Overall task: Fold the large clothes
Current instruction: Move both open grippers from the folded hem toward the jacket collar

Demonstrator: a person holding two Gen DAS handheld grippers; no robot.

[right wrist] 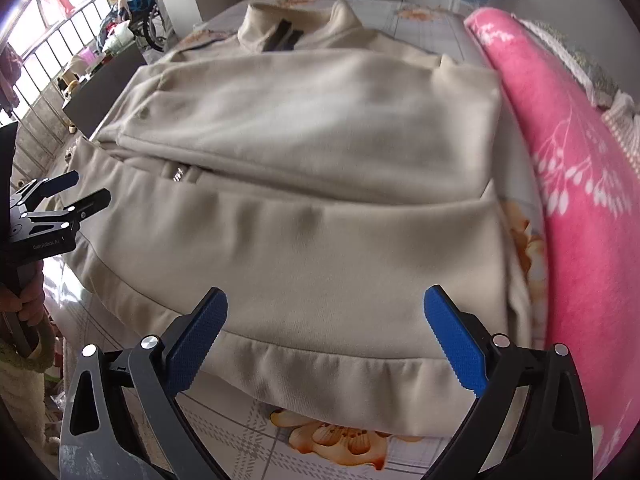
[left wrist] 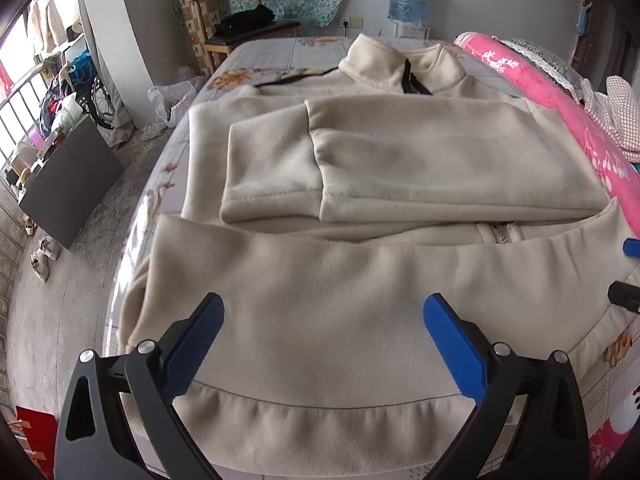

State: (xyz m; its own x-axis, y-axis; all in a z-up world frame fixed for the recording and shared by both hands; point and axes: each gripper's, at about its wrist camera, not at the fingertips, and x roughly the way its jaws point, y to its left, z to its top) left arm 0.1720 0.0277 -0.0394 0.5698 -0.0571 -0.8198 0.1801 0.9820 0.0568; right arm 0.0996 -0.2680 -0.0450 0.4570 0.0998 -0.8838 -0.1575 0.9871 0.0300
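Left wrist view looks along a cream fleece jacket [left wrist: 360,280] spread flat on the bed [left wrist: 280,50], collar [left wrist: 400,66] at the far end and hem band [left wrist: 320,412] nearest the camera. Both sleeves [left wrist: 400,168] are already folded across the chest, one cuff lying over the other, so the side folds look done from here. What I judge is left is the lengthwise fold: bringing the hem up toward the collar, perhaps in two passes, since the body lies at full length.

The left gripper [left wrist: 324,344] hangs just above the lower body of the jacket, over its left half. Its blue pads [left wrist: 196,348] stand wide apart with nothing between them but the fabric below; I cannot tell whether the tips touch the cloth. It holds nothing.

From the right wrist view the right gripper [right wrist: 326,340] sits the same way over the hem on the side near the pink blanket [right wrist: 560,160], jaws spread wide and empty, the hem band passing beneath both fingers. The left gripper shows at the far left of that view, in a hand [right wrist: 24,304], its fingers parted there too.

Both tools seem placed for taking hold of the hem, one toward each corner, though neither has closed on it yet.
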